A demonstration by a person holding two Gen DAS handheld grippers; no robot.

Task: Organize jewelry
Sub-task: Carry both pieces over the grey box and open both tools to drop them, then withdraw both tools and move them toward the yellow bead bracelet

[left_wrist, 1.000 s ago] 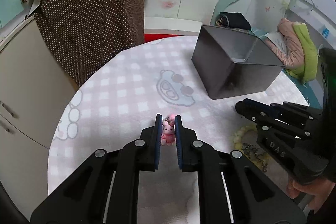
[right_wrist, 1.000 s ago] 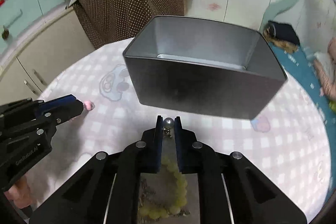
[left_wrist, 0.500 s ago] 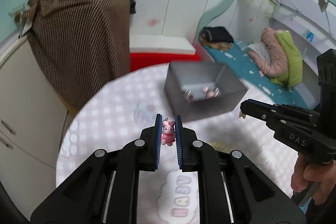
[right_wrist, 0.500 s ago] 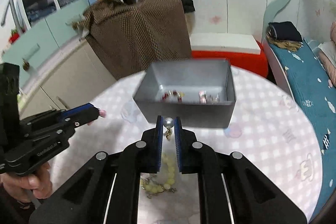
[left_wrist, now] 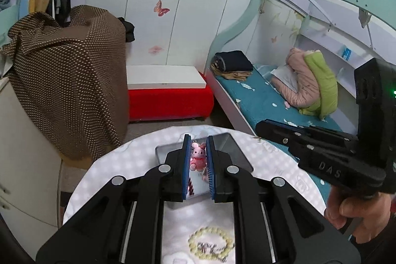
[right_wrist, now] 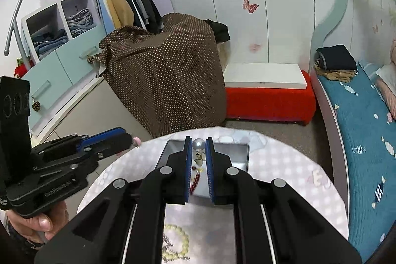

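Holding a pink bunny charm [left_wrist: 197,156] pinched in the left gripper [left_wrist: 197,160] and a pearl earring [right_wrist: 198,148] pinched in the right gripper [right_wrist: 198,160], both above the metal box [right_wrist: 237,155].

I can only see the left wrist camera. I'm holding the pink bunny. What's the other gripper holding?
Observer: The right gripper is shut on a pearl earring, its jaws pinching the round grey pearl.
Operator: Is there anything in the tin box?
Observer: Yes. The right wrist view shows a red bead string lying in the metal tin.
Operator: What's behind my hand on the left?
Observer: A wardrobe with hanging clothes and shelves of folded clothes.
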